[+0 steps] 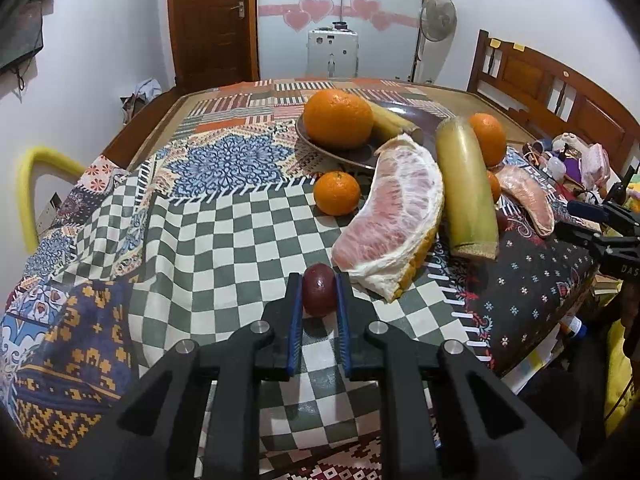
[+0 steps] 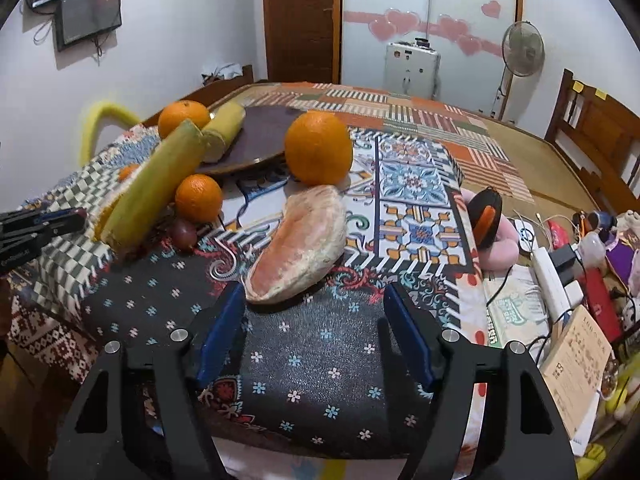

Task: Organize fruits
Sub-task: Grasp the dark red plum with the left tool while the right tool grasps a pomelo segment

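A patchwork cloth (image 1: 224, 216) of checks, florals and stripes covers the table in a white-walled room with a wooden door (image 1: 212, 20), a heart-decorated glass partition (image 1: 340, 12) and a standing fan (image 1: 438, 20). The left gripper (image 1: 319, 294) pinches a dark red plum (image 1: 319, 294) beside a pomelo wedge (image 1: 394, 216). The right gripper (image 2: 314, 304), jaws spread, hovers before a pomelo segment (image 2: 304, 244). Oranges surround a brown plate (image 1: 352, 152).
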`<move>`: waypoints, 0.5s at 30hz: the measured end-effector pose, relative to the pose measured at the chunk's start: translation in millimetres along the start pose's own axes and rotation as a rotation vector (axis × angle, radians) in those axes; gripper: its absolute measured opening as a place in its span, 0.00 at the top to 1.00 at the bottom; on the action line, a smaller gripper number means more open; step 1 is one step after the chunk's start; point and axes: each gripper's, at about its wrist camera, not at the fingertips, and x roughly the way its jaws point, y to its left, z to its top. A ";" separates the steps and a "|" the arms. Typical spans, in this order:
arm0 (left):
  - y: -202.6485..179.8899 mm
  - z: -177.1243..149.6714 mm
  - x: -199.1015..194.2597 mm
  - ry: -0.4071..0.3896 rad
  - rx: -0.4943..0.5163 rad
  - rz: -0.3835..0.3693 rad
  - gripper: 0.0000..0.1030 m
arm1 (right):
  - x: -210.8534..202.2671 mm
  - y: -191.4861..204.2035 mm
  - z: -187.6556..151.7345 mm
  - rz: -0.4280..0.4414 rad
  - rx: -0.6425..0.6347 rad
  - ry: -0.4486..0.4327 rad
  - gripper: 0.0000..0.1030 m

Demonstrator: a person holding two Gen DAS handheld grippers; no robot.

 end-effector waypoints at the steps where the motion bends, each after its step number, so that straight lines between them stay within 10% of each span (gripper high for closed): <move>1: 0.4 0.4 -1.9 -0.006 0.002 0.004 0.85 | -1.5 0.3 2.1 0.000 0.003 -0.010 0.33; 15: -1.9 12.9 -18.1 -0.064 0.009 0.001 0.85 | 49.0 -4.2 35.7 -0.011 0.060 0.021 0.33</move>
